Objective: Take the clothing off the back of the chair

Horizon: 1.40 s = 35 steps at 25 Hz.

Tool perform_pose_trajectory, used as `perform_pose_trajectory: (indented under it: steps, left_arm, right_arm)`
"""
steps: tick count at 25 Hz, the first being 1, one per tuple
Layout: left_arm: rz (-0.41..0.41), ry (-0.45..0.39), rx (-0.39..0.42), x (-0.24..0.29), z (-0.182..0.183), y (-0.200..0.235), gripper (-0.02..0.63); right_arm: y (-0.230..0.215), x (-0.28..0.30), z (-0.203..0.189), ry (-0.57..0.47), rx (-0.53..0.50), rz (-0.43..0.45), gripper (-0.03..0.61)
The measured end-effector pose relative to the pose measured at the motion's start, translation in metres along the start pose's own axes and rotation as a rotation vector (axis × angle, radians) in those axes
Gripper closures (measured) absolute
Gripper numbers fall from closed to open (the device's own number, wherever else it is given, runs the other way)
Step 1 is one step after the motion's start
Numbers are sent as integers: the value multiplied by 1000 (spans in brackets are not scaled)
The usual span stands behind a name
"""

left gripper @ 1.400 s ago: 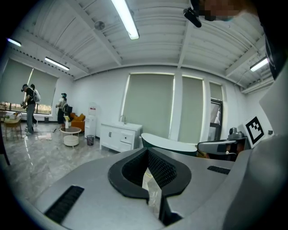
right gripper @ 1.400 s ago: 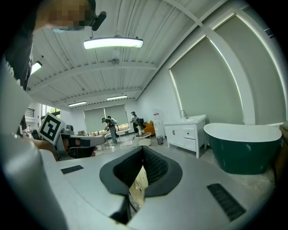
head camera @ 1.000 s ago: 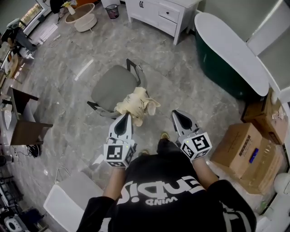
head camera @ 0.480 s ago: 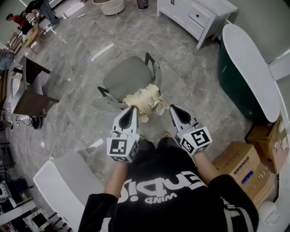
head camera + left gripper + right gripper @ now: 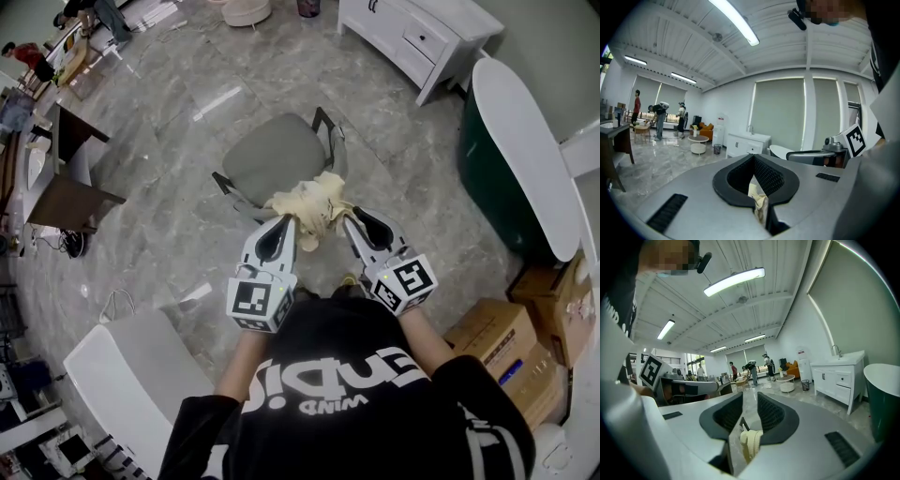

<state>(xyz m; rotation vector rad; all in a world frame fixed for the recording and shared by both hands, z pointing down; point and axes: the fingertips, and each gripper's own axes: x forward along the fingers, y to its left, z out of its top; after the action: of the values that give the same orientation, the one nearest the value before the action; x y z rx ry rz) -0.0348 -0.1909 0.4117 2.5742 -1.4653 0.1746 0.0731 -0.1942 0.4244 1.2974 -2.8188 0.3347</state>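
A cream piece of clothing (image 5: 314,202) hangs bunched over the back of a grey swivel chair (image 5: 277,155) in the head view. My left gripper (image 5: 285,223) reaches the clothing's left side. In the left gripper view, the left gripper (image 5: 759,206) has its jaws closed to a slit with cream clothing (image 5: 758,202) pinched in it. My right gripper (image 5: 349,217) meets the clothing's right edge. In the right gripper view, the right gripper (image 5: 749,439) has its jaws opening, a narrow gap between them, with a fold of the clothing (image 5: 752,439) in that gap.
A white drawer cabinet (image 5: 422,37) stands beyond the chair. A dark green tub with a white rim (image 5: 520,141) is at the right, with cardboard boxes (image 5: 506,342) near my right arm. A white seat (image 5: 131,375) sits at lower left and a dark desk (image 5: 66,192) at the left.
My right gripper has swung left and forward to the clothing's right edge. Both grippers now sit at the clothing, closer to the chair back than before.
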Motion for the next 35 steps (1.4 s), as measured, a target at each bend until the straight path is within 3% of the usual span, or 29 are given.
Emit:
perform_pose_trajectory:
  steps: [6, 8, 16, 29, 35]
  left_arm:
    - [-14, 6, -3, 1, -2, 5, 600]
    - [-18, 11, -1, 1, -3, 7, 600]
    - [-15, 24, -12, 1, -7, 14, 600]
    - [-30, 57, -8, 5, -16, 21, 600]
    - [-26, 76, -13, 5, -23, 27, 600]
  right_arm:
    - [9, 10, -12, 38, -7, 42, 317]
    - [8, 13, -12, 29, -12, 22, 276]
    - [1, 23, -38, 104, -15, 9, 261]
    - [-15, 59, -133, 329, -10, -33, 261]
    - [-30, 75, -180, 425, -18, -107, 256]
